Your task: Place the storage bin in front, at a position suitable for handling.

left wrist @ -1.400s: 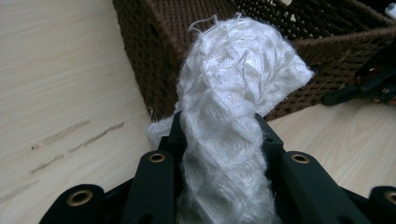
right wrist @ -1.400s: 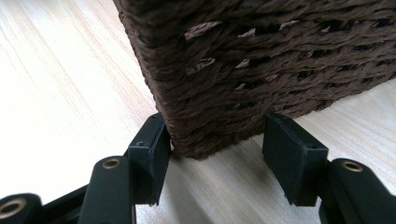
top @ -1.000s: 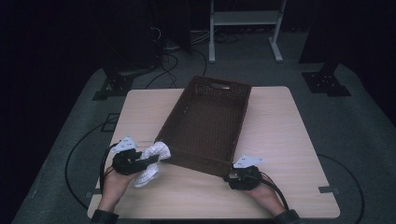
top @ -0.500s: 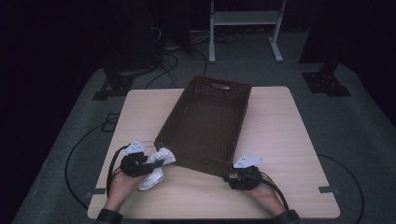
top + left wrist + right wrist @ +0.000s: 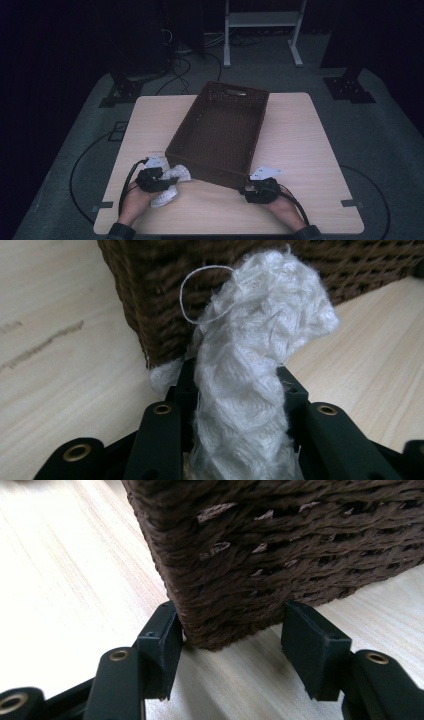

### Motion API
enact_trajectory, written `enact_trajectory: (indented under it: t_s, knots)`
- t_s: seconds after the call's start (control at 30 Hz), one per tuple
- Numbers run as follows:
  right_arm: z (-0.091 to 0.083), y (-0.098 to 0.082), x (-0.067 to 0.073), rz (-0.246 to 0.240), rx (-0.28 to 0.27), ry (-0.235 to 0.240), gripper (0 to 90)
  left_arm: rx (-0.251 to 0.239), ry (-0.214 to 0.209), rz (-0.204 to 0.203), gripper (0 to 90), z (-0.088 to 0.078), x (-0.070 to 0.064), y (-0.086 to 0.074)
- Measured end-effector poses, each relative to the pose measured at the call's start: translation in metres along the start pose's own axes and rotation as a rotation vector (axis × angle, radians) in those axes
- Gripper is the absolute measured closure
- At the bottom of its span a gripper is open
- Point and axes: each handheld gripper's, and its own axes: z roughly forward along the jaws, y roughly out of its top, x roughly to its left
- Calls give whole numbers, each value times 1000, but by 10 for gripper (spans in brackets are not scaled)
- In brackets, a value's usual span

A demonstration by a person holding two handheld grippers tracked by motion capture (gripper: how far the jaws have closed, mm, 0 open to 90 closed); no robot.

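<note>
While the left gripper (image 5: 167,180) lies low by the near left corner of the basket (image 5: 220,132), a white cloth (image 5: 250,380) sits gripped between its jaws, though they have just been easing a little wider; in the left gripper view the knitted roll rises between both pads and flops against the woven wall, with a loose loop of thread standing off it. From above, the cloth (image 5: 172,182) lies on the table (image 5: 310,150) just outside the basket, touching or nearly touching its near wall. The right gripper (image 5: 252,192) is at the near right corner, and in the right gripper view its jaws straddle that corner: the left pad looks pressed to the weave, the other stands a little off it, so it is spread rather than clamped. The basket sits askew, its long sides running from near left to far right, its far end close to the table's back edge. There is broad bare wood to the right of it and a narrower strip to the left. Along the near edge only a slim band is free, taken up by the person's two hands. The inside of the basket looks bare.
</note>
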Motion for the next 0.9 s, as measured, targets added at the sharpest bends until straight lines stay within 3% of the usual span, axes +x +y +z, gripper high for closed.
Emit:
enact_trajectory:
  t_s: [0.23,0.53,0.9]
  knots:
    - [0,0,0,1,-1,0,414,23,-27,-3,600,7,-1,-3]
    - [0,0,0,1,0,2,414,25,5,39,668,1,-6,-1]
    - [0,0,0,2,0,2,414,-124,40,48,665,-30,-14,14]
